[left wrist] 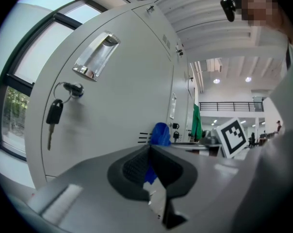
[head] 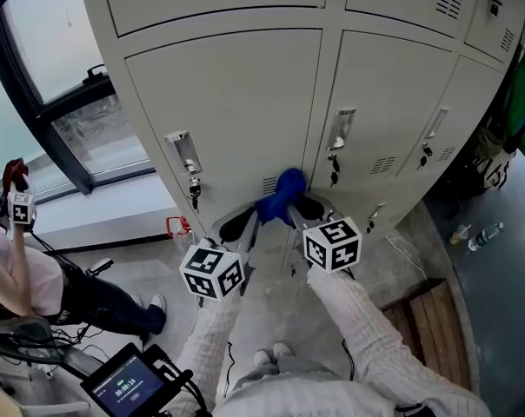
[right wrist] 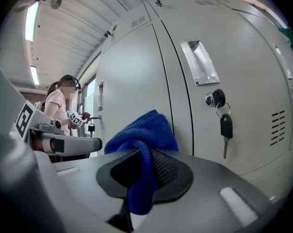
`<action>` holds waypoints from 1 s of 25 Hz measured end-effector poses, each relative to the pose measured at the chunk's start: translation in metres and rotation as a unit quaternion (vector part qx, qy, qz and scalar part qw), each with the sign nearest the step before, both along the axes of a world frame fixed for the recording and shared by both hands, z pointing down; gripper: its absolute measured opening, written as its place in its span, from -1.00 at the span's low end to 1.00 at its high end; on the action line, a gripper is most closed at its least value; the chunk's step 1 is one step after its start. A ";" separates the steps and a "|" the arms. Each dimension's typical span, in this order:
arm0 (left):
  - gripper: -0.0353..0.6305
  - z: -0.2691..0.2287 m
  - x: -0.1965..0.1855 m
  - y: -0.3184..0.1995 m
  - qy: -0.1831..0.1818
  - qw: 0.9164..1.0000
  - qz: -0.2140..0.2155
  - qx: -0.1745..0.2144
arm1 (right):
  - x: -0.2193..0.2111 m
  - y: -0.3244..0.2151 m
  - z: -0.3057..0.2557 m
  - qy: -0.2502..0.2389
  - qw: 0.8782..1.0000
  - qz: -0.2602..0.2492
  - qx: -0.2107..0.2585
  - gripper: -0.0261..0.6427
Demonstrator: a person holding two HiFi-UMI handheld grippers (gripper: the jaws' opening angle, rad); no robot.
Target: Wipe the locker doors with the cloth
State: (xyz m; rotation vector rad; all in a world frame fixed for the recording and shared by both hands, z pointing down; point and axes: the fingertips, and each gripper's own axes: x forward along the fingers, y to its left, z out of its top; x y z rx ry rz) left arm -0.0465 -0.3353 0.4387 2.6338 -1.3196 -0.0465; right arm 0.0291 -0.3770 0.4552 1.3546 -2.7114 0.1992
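The cloth (head: 286,189) sits low on the seam between the left locker door (head: 236,102) and the right locker door (head: 393,94). The left gripper (head: 249,220) pinches it from the left and the right gripper (head: 299,205) from the right. On each door a key (head: 194,191) hangs under the handle (head: 182,150).

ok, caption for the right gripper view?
Right gripper clamping a blue cloth, close to a locker door with a hanging key.

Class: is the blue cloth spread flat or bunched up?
Bunched up: the blue cloth is a rounded wad pinched in the jaws of the right hand-held gripper, by the locker door.
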 end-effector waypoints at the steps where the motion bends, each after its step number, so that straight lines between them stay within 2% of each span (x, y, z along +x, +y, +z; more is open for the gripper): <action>1: -0.88 -0.003 -0.001 0.003 -0.002 1.000 0.000 0.002 | 0.001 0.004 -0.005 -0.001 1.000 -0.002 0.005 -0.76; 11: -0.88 -0.041 0.002 0.059 0.003 0.999 0.019 0.046 | 0.003 0.075 -0.058 -0.036 0.998 -0.015 0.057 -0.76; 18: -0.88 -0.059 0.000 0.100 -0.016 0.996 0.025 0.084 | -0.007 0.128 -0.071 -0.051 0.995 -0.045 0.072 -0.75; 23: -0.88 -0.041 -0.009 0.116 0.027 0.998 0.023 0.057 | -0.018 0.159 -0.059 -0.078 0.994 -0.050 0.063 -0.75; 25: -0.88 -0.031 -0.012 0.120 0.025 0.998 0.019 0.046 | -0.019 0.164 -0.052 -0.081 0.994 -0.051 0.057 -0.75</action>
